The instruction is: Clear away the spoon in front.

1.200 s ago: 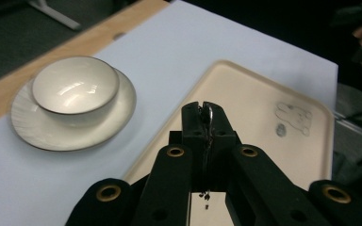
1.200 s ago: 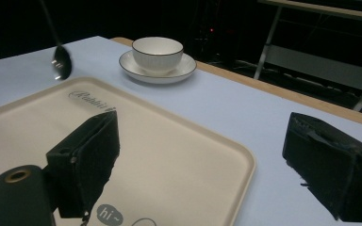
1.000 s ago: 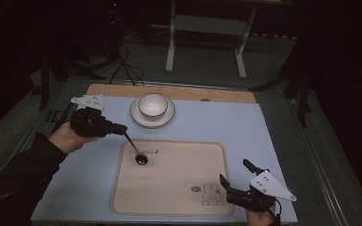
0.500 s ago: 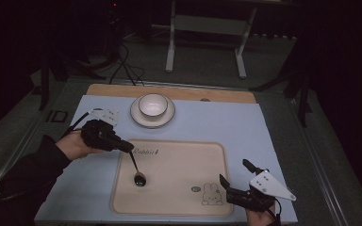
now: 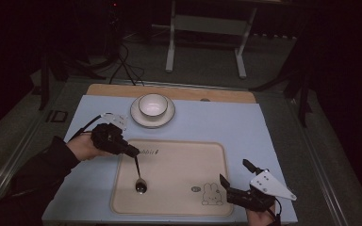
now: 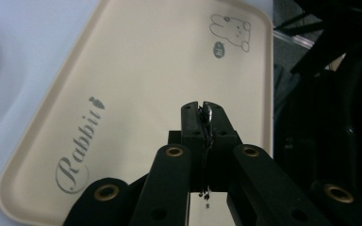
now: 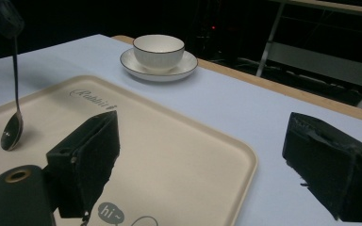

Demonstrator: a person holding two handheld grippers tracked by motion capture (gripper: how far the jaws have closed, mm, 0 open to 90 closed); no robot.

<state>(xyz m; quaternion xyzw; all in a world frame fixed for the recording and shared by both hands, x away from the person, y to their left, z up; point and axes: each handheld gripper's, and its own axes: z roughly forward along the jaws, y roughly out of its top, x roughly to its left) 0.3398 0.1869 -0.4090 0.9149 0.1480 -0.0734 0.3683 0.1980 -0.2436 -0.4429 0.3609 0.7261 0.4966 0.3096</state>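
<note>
Over the left half of the beige rectangular plastic tray [image 5: 179,160], the left gripper [image 5: 131,151] is clamped on the handle end of a slim dark metal spoon [image 5: 138,176], which hangs nearly upright with its bowl at or just above the tray floor; contact cannot be confirmed. The left gripper view shows both jaws pressed together on the thin handle.

Assessment: the step in hand appears to be setting the spoon down on the tray. To do it well, lower until the bowl rests, tilt the handle down toward the tray floor, and release only when the spoon lies flat, so it does not topple or skid on the smooth plastic.

Condition of the spoon: narrow straight stem, small oval bowl, glossy and reflective, no residue discernible.

Right gripper [image 5: 238,189] sits at the tray's near right corner, jaws spread wide, holding nothing. White ceramic bowl on a saucer [image 5: 152,106] stands beyond the tray on the pale blue surface [image 5: 245,122], well apart from the spoon.
</note>
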